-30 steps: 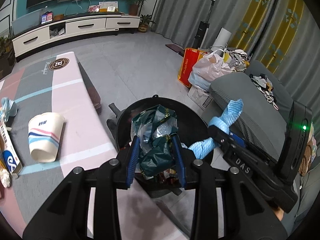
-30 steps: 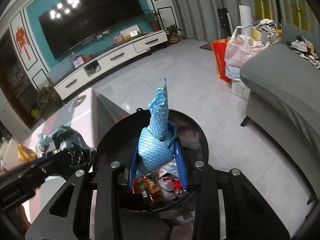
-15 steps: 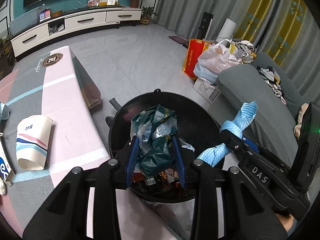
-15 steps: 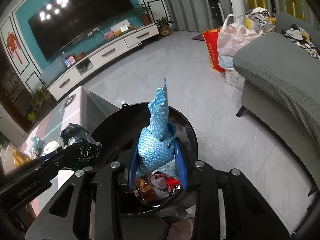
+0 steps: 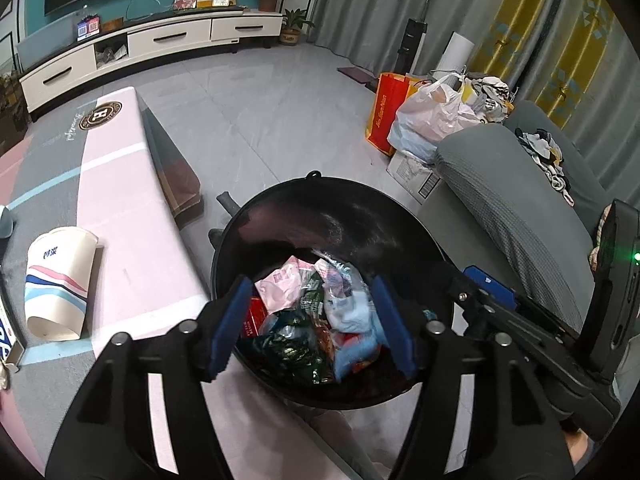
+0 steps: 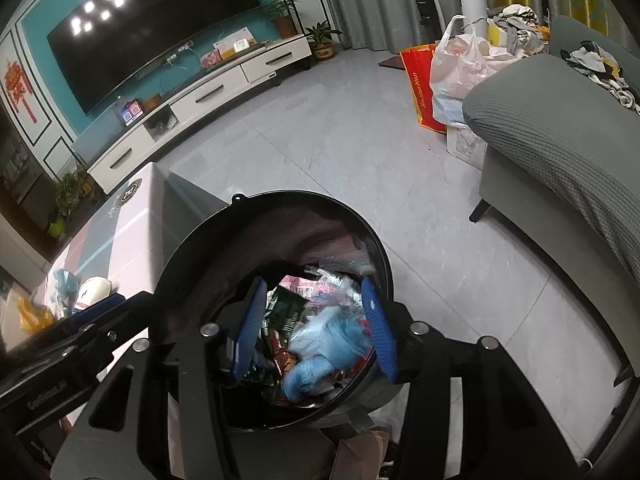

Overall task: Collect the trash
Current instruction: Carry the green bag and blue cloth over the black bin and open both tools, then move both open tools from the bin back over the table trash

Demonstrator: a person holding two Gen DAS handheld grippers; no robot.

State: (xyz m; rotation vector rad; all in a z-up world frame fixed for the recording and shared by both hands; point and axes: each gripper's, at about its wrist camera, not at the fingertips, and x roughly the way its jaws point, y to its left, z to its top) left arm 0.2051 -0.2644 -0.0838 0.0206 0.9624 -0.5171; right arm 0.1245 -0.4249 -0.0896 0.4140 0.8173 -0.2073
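A round black trash bin [image 5: 280, 216] stands on the floor beside the low table; it also shows in the right wrist view [image 6: 200, 248]. Both grippers hang over it. My left gripper [image 5: 312, 328] is open and empty. The dark green wrapper [image 5: 284, 340] lies in the bin among other wrappers. My right gripper [image 6: 316, 332] is open and empty. The blue cloth [image 6: 324, 344] lies in the bin below it. The right gripper's body [image 5: 520, 320] is at the right in the left wrist view.
A paper cup [image 5: 56, 280] lies on its side on the pink and grey table [image 5: 132, 208]. A grey sofa [image 6: 560, 132] is at the right. Shopping bags [image 5: 420, 120] stand by the sofa. A TV cabinet [image 5: 152, 44] runs along the far wall.
Both grippers opened. The green wrapper dropped from the left gripper into the bin, and the blue cloth dropped from the right gripper into the bin.
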